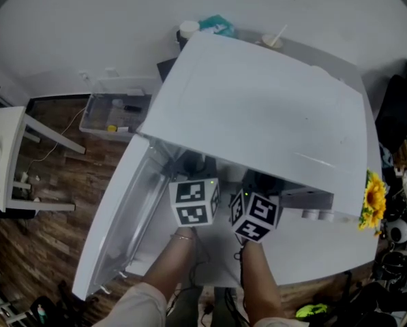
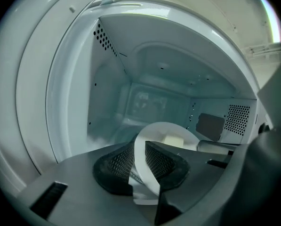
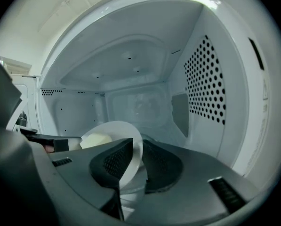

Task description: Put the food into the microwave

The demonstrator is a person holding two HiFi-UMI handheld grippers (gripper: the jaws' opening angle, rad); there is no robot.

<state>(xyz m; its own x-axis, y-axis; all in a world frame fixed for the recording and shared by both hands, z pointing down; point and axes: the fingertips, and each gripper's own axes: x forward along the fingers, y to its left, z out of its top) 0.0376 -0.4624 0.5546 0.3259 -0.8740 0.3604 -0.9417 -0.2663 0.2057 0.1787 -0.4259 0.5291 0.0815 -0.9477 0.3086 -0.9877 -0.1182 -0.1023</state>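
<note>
Both left claw [image 2: 140, 160] and right claw [image 3: 136, 162] clamp the plate [image 2: 153, 130].

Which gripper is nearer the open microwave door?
Left. The left gripper clamps the plate rim on the door side; the right gripper clamps the opposite rim, by the perforated wall, farther from it.

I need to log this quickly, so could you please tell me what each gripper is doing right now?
Left gripper: closed on the rim of the white plate.
Right gripper: closed on the same plate's other side.
</note>
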